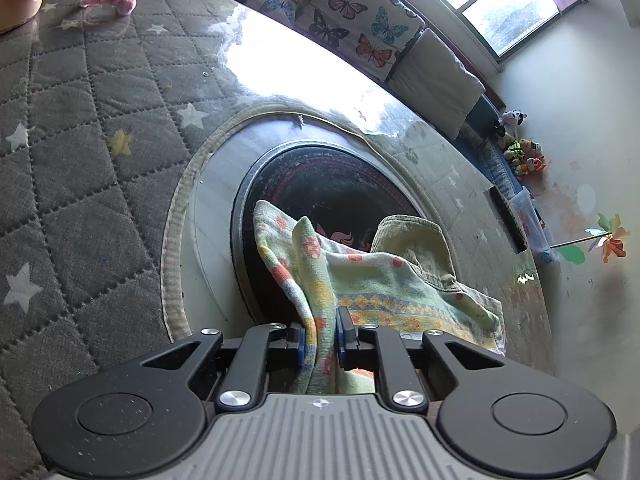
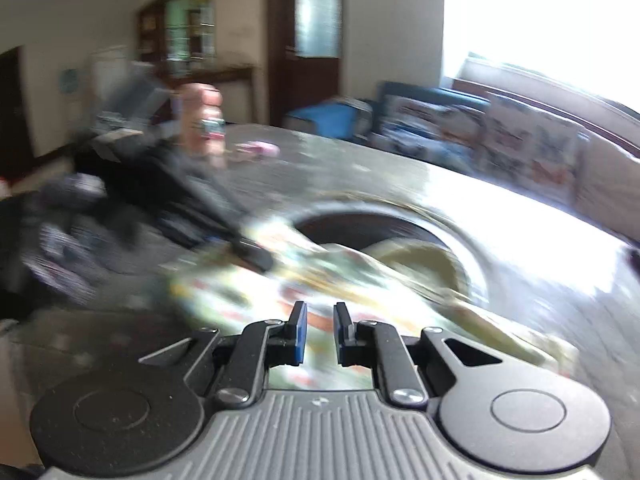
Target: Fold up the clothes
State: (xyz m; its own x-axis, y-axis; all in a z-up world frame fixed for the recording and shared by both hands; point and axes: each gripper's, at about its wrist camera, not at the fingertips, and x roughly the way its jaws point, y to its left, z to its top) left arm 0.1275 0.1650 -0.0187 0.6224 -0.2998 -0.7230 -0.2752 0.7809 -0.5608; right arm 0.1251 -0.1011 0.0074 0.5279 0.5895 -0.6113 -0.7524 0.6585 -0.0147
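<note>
A pale green flower-patterned garment (image 1: 360, 280) lies partly over a dark round panel (image 1: 320, 184) in the table. My left gripper (image 1: 320, 332) is shut on a bunched fold of this garment. In the blurred right wrist view the same garment (image 2: 320, 280) lies ahead, and the left gripper (image 2: 240, 248) shows as a dark shape on its left edge. My right gripper (image 2: 320, 332) hovers just above the garment with its jaws a little apart and nothing between them.
A grey quilted star-pattern table cover (image 1: 80, 140) under glossy plastic spreads around. A pink cloth (image 1: 110, 0) lies at the far left. Butterfly-print cushions (image 1: 352, 12) line a bench by the window. Small toys (image 1: 520, 152) and a pinwheel (image 1: 608, 236) are at the right wall.
</note>
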